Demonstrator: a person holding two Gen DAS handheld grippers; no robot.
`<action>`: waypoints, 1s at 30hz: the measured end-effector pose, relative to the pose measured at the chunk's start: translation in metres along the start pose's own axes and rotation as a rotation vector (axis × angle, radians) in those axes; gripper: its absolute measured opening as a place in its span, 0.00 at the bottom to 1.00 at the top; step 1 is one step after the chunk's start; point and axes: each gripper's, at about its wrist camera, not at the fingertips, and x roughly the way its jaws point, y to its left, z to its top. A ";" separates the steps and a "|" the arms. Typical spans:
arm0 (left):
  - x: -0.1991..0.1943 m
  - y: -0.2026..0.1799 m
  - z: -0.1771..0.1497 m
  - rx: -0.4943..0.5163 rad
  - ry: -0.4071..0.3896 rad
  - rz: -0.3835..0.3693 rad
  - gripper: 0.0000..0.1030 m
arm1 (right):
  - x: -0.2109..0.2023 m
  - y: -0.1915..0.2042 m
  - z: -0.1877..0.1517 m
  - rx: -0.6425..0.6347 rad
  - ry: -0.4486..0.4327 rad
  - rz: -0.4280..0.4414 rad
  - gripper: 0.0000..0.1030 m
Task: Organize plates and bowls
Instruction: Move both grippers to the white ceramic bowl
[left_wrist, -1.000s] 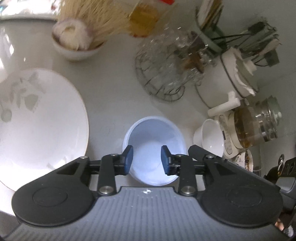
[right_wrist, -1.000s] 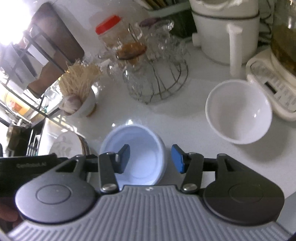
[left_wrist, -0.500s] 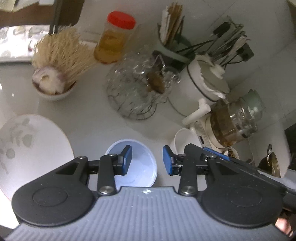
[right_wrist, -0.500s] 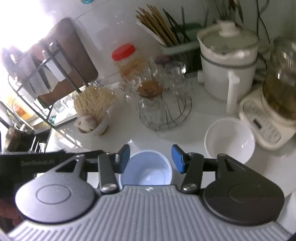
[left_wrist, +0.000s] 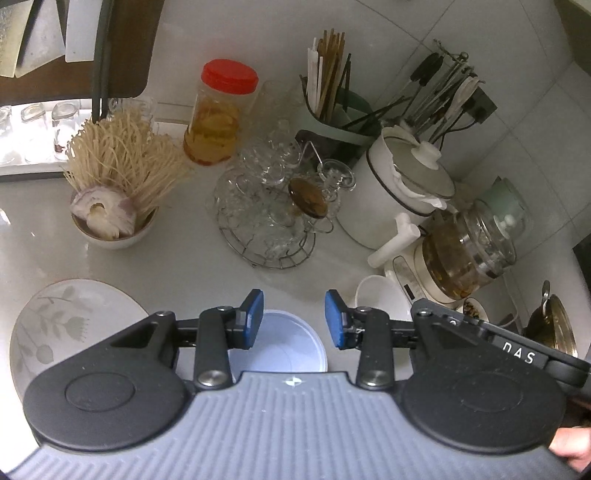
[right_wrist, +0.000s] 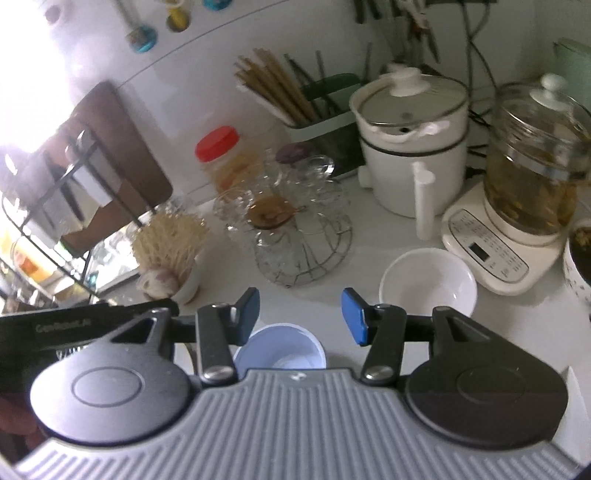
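Note:
A pale blue bowl (left_wrist: 284, 345) stands upright on the white counter, right below and behind my left gripper (left_wrist: 293, 323), whose blue pads are apart with nothing between them. The same blue bowl (right_wrist: 280, 349) shows under my right gripper (right_wrist: 300, 314), which is also open and holds nothing. A white plate with a grey leaf pattern (left_wrist: 70, 325) lies at the left. A white bowl (right_wrist: 428, 286) sits to the right of the blue one, in front of the kettle base; in the left wrist view only its rim (left_wrist: 376, 295) shows.
Behind the bowls are a wire basket of glassware (left_wrist: 269, 218), a small bowl of dry noodles (left_wrist: 114, 192), a red-lidded jar (left_wrist: 218, 114), a chopstick holder (left_wrist: 332, 110), a white cooker pot (right_wrist: 410, 140) and a glass kettle on its base (right_wrist: 528, 192). A dish rack (right_wrist: 55, 206) stands far left.
Both grippers have risen away from the counter, so the blue bowl, plate and white bowl look smaller and lower in view. More of the back wall and utensils shows.

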 end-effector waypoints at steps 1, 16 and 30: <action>-0.001 -0.001 0.000 0.011 -0.002 -0.003 0.41 | -0.002 0.001 -0.001 -0.003 -0.009 -0.013 0.51; -0.007 -0.007 -0.005 0.108 0.023 -0.059 0.41 | -0.030 0.006 -0.020 0.057 -0.070 -0.120 0.51; 0.024 -0.022 -0.002 0.189 0.129 -0.193 0.41 | -0.058 -0.012 -0.048 0.198 -0.126 -0.267 0.51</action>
